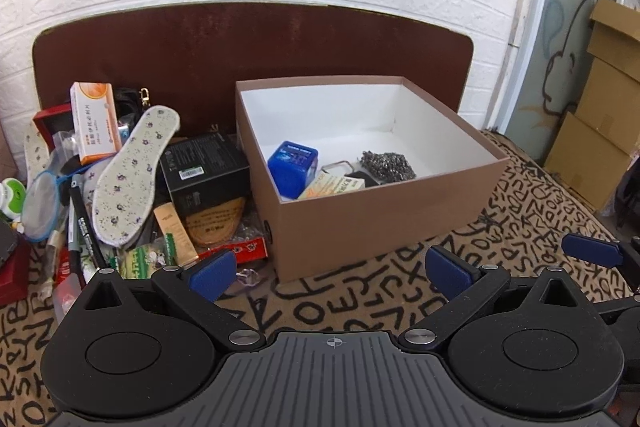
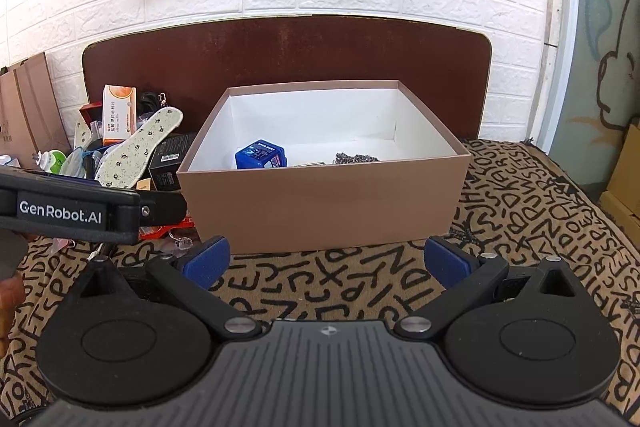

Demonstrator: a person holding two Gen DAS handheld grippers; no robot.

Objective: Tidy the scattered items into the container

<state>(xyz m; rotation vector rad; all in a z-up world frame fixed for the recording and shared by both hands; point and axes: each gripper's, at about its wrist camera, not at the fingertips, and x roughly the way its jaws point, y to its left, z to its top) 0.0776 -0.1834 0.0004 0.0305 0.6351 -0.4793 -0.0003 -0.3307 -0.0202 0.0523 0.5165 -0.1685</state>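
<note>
Left gripper jaws spread, empty, above letter-patterned cloth. Right gripper likewise spread, empty. Brown cardboard box holds blue cube; floral insole tops pile beside it.

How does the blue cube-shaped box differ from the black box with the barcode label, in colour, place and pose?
The blue box is bright blue; the black box is black with a white barcode label. The blue box sits inside the brown container, at its left side; the black box lies outside, in the pile to the container's left. The blue box stands free on top, while a floral insole leans beside the black box. Both are closed packages.
</note>
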